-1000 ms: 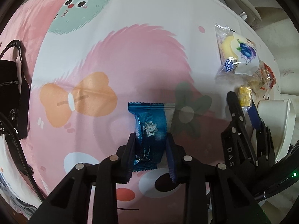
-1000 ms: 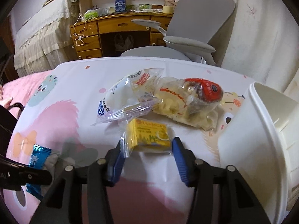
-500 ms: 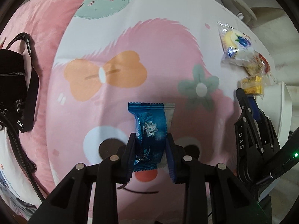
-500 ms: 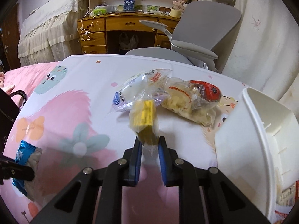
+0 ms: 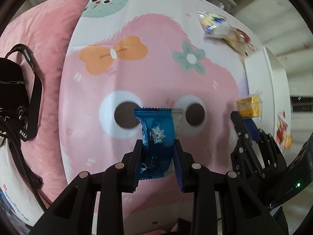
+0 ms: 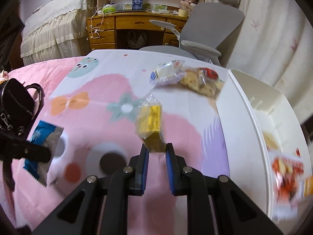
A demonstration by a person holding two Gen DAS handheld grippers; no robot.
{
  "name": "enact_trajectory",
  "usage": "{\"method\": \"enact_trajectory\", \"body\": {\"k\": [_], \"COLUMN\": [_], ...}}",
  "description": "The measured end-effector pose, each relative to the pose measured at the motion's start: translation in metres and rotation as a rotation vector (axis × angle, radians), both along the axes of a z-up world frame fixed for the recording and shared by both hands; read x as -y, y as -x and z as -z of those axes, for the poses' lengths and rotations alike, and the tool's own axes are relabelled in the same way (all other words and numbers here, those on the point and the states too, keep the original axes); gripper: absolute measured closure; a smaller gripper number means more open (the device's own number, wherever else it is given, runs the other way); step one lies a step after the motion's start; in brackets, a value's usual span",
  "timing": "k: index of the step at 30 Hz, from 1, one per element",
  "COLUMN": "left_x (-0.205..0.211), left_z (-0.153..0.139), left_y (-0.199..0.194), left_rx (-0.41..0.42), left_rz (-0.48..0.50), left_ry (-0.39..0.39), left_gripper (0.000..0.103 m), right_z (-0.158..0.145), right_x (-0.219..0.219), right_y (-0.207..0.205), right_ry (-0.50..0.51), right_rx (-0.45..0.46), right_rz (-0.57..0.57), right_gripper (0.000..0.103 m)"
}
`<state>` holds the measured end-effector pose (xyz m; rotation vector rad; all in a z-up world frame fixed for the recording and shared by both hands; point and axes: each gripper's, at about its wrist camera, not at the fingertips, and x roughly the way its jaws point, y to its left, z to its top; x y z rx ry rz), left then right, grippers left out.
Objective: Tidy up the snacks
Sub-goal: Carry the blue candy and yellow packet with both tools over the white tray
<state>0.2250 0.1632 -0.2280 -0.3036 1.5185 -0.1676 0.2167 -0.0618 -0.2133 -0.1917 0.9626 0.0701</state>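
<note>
1. Above the cartoon-print bedspread (image 5: 156,58), you hold two snacks clear of the fabric. The left gripper (image 5: 157,156) is clamped on the blue snowflake packet (image 5: 156,137). The right gripper (image 6: 156,156) is pinched on the lower end of the yellow wrapped snack (image 6: 149,121), close to the near wall of the white plastic bin (image 6: 244,117) at the bedspread's right edge.
2. Risk, yellow snack: the pads grip only its bottom corner and loose film. The block leans away above the jaws, so a quick swing could pull it free short of the bin.
3. Risk, blue packet: the foil is glossy and crimped, and the pads hold its lower half only. It may slide out if you tilt it further.
4. Risk, collision: the two grippers ride near each other. Crossing paths at the bin rim could knock either packet loose.
5. Materials: the bin is rigid, smooth plastic with ribbed inner walls and already holds red-and-orange packets (image 6: 285,168). The bedspread is soft and offers no firm support.
6. Two clear-film bread bags (image 6: 185,76) lie at the far right corner, crinkly and bulky.
</note>
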Motion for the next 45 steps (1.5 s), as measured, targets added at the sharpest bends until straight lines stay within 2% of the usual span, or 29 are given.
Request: {"method": "enact_trajectory", "body": {"k": [13,19,24,32,45], "left_x": [0.044,0.083,0.117,0.177,0.282], "left_z": [-0.029,-0.048,-0.065,-0.082,-0.097], "left_y": [0.053,0.059,0.062,0.059,0.042], "left_rx": [0.108,0.16,0.213,0.263,0.338], "left_rz": [0.207,0.318,0.367,0.354,0.263], "left_ry": [0.129,0.174,0.211,0.259,0.275], "left_gripper": [0.075,0.075,0.075,0.075,0.075], "right_z": [-0.035,-0.052,-0.064,-0.079,-0.094], "right_x": [0.014,0.033,0.058,0.121,0.231], "right_y": [0.099,0.124,0.14,0.151,0.13], "right_ry": [-0.07,-0.062,-0.056,-0.077,-0.085], "right_rx": [-0.037,-0.009,0.02,0.033,0.044], "right_rz": [0.084,0.113,0.136,0.132,0.035], "right_gripper": [0.087,0.087,0.087,0.087,0.087]}}
